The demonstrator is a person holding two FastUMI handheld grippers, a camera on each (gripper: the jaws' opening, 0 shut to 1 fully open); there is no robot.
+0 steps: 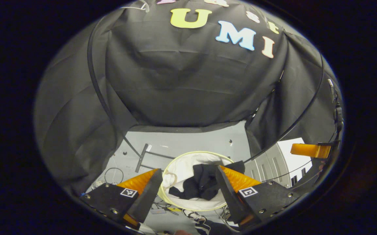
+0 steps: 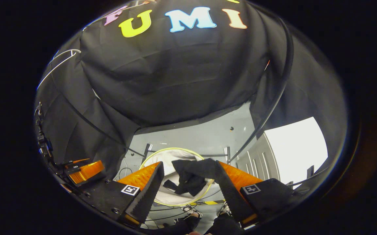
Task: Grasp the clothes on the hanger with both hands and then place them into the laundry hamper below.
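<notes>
Now both tongs hang spread and empty above the laundry hamper (image 1: 193, 182), where the dark clothes (image 1: 201, 182) already lie bunched, one fold draped over the rim nearest you. Judging by that, nudge the overhanging fold inside using your right tongs (image 2: 188, 186), and hold your left tongs (image 1: 188, 189) clear.

The left gripper's fingers (image 1: 147, 192) hide part of the hamper (image 1: 178, 163) rim. A dark garment (image 1: 203, 184) lies crumpled inside, its kind unclear.
</notes>
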